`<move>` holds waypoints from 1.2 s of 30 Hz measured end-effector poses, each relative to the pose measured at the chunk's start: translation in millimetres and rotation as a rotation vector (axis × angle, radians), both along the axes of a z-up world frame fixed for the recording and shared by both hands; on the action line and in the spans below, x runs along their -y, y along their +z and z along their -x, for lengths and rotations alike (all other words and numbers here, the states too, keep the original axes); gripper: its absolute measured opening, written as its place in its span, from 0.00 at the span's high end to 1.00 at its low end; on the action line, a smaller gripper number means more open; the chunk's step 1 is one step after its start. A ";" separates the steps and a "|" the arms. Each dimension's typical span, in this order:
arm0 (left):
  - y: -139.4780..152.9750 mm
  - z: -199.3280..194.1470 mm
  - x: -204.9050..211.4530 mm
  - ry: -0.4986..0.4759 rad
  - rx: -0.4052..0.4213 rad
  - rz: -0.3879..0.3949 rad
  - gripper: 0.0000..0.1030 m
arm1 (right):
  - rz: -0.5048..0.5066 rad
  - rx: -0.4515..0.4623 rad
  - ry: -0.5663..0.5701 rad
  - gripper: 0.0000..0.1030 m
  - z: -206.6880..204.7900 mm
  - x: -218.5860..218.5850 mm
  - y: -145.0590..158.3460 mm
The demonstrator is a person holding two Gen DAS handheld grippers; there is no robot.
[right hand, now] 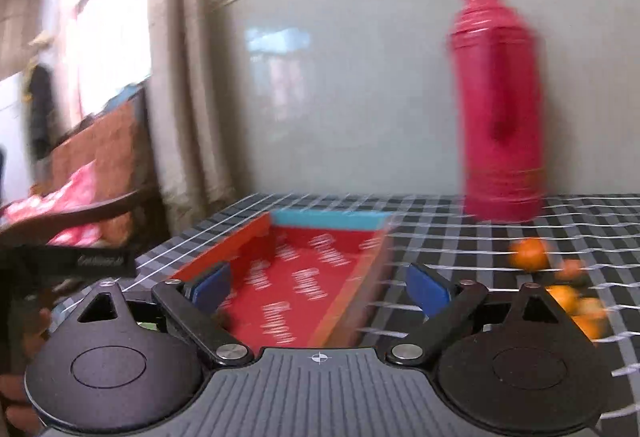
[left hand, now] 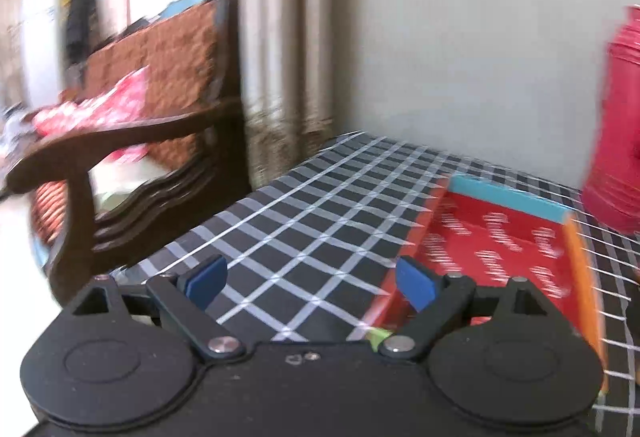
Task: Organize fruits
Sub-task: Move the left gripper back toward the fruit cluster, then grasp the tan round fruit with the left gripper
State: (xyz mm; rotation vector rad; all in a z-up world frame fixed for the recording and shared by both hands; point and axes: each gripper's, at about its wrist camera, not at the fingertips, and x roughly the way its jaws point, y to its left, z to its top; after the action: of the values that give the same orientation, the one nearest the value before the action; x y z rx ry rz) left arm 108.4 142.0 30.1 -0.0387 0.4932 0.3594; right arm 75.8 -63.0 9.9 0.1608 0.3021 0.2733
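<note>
No fruit is seen in the red tray (right hand: 304,277); oranges (right hand: 530,255) are left at three o'clock on the worktop (left hand: 304,221). Both the left claw (left hand: 310,281) and the right claw (right hand: 318,287) are spread, nothing pinched.

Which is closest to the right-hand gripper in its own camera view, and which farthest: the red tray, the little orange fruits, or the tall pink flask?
From the right gripper, whose jaws stand open and empty:
1. Red tray, directly ahead, its near end between the fingers.
2. Orange fruits, on the checked cloth to the right, loose beside the tray.
3. Pink flask, upright at the back right, by the wall.
</note>
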 end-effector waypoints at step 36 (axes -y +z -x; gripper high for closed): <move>-76.2 1.2 234.7 -0.791 -0.139 -0.151 0.85 | -0.002 -0.050 -0.665 0.00 60.7 154.8 8.9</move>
State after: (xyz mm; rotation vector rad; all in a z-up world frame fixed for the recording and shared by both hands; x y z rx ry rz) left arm 107.2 -92.7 -46.1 0.3239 0.5769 -0.3797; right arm 15.1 -217.7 18.7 0.2607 0.2820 -0.3896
